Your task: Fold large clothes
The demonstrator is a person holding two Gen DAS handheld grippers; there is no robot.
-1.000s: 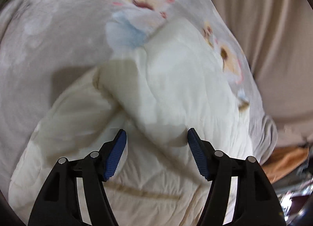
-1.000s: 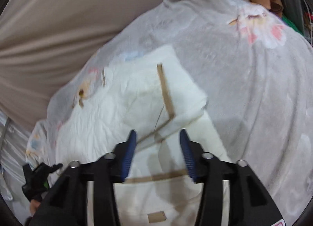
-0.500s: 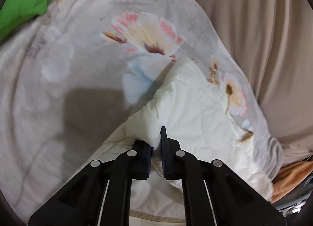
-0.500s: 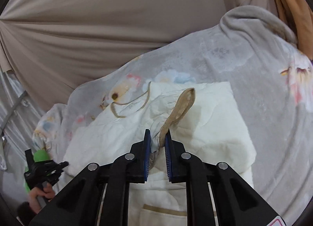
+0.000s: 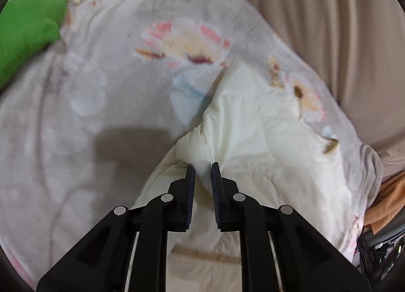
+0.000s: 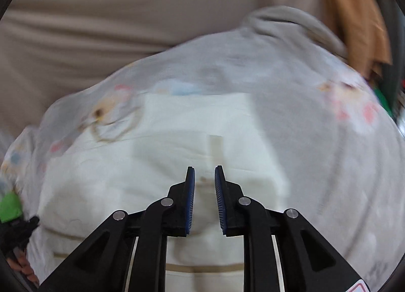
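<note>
**Both grippers pinching the cream garment on the flowered blanket**

The beige draped fabric backdrop (image 5: 329, 26) fills the far side of both views. In front of it spreads the pale grey fleece blanket with pink and yellow flower prints (image 5: 101, 77), seen again in the right wrist view (image 6: 316, 140), where motion blur softens everything. On that blanket lies the cream-white quilted garment with tan trim (image 5: 265, 140), bunched into a raised fold toward the near side; from the right wrist it appears as a broad folded mass (image 6: 177, 140) with a tan band across its lower part.

At the upper left of the left view sits a bright green soft cloth lump (image 5: 27, 36), resting on the blanket, well apart from the garment. An orange cloth (image 6: 354, 26) hangs at the far right edge.

The left gripper (image 5: 203, 168) has a ridge of cream fabric between its blue pads, which are easing apart yet press on it. The right gripper (image 6: 204, 170) likewise has its pads slowly parting, with cream cloth pinched between them.
</note>
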